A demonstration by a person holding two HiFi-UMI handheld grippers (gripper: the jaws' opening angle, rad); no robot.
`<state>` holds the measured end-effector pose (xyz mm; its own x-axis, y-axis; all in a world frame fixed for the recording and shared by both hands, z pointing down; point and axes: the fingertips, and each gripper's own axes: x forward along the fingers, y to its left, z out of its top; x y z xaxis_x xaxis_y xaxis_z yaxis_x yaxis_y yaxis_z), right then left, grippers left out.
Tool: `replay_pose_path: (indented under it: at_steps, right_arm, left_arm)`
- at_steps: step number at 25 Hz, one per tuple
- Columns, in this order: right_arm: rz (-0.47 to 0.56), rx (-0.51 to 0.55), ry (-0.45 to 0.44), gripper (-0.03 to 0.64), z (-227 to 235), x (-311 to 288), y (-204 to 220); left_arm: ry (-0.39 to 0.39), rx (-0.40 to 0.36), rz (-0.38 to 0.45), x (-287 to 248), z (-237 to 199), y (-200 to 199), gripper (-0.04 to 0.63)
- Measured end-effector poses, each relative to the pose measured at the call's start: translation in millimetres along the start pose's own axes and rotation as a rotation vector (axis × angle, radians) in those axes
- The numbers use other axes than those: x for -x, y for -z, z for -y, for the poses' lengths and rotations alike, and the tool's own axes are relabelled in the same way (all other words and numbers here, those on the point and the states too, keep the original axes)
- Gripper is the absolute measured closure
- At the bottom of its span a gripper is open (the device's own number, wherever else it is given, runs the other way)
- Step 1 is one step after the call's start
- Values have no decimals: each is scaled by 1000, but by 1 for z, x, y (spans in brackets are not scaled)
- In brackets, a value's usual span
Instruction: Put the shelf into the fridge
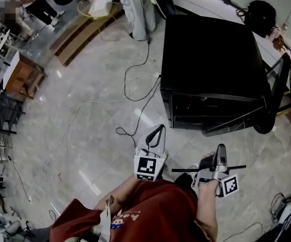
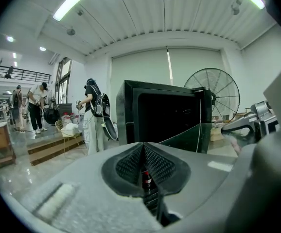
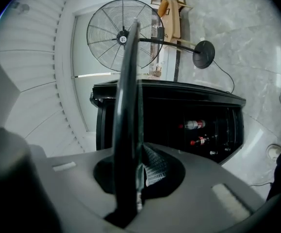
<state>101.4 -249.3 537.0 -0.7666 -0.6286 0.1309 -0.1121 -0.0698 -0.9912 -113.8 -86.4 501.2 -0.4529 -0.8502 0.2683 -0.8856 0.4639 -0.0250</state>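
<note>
The black fridge stands ahead and to the right on the marble floor. Its glass door is swung open to the right, and bottles lie on racks inside. My right gripper is shut on the shelf, a thin dark pane held edge-on in front of my body. In the right gripper view the shelf rises straight up from between the pads and crosses the fridge. My left gripper is shut with nothing in it and points at the fridge.
Cables snake over the floor left of the fridge. A large pedestal fan stands behind it. People stand at the back near a wooden step. Wooden furniture lines the left side.
</note>
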Motion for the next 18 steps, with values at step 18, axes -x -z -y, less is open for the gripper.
replay_pose_path:
  at_steps: [18]
  right_arm:
    - [26,-16,-51,607,-5,-82,8]
  left_arm:
    - [-31,-18,-16,9,-3,5,591]
